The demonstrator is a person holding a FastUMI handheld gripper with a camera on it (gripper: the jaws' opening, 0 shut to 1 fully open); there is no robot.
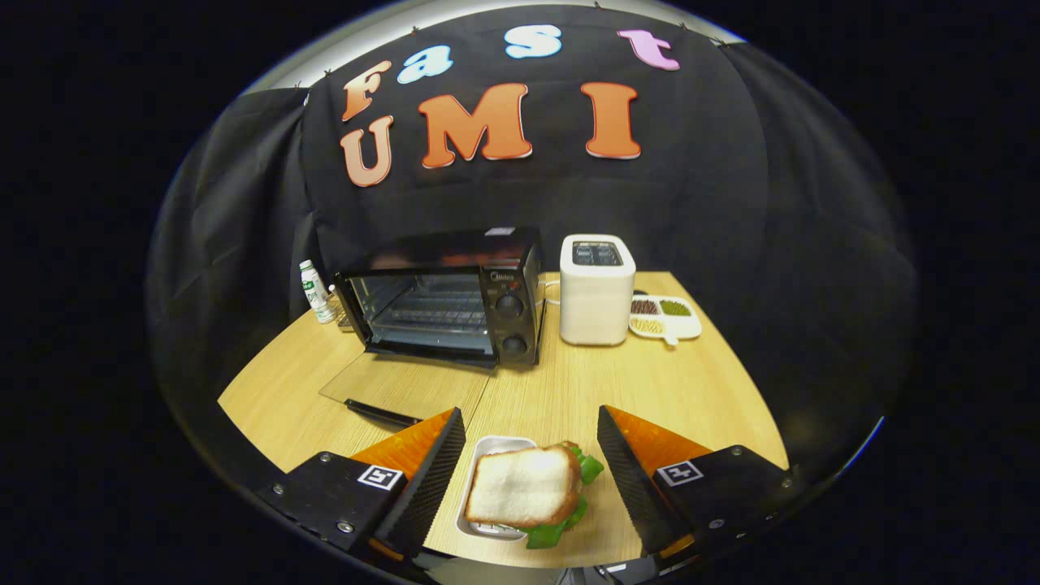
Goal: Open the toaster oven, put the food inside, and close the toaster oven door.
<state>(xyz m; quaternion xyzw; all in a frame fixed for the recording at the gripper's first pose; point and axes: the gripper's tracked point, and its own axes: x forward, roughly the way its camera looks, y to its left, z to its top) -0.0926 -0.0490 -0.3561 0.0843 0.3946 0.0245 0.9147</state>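
I hold the claw (532, 479) wide open astride the sandwich (526, 487) (untouched on its tray (487, 449)), since the toaster oven (445, 296) door already lies open.

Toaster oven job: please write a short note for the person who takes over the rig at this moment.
Gripper: open, fingers on either side of the sandwich, not pressing it.
Sandwich: lies on a small white tray at the near table edge.
Toaster oven: beyond the fingers, glass door already folded down flat on the table.
Done: opening.
Left: grip the food, put it on the rack inside, close the door.
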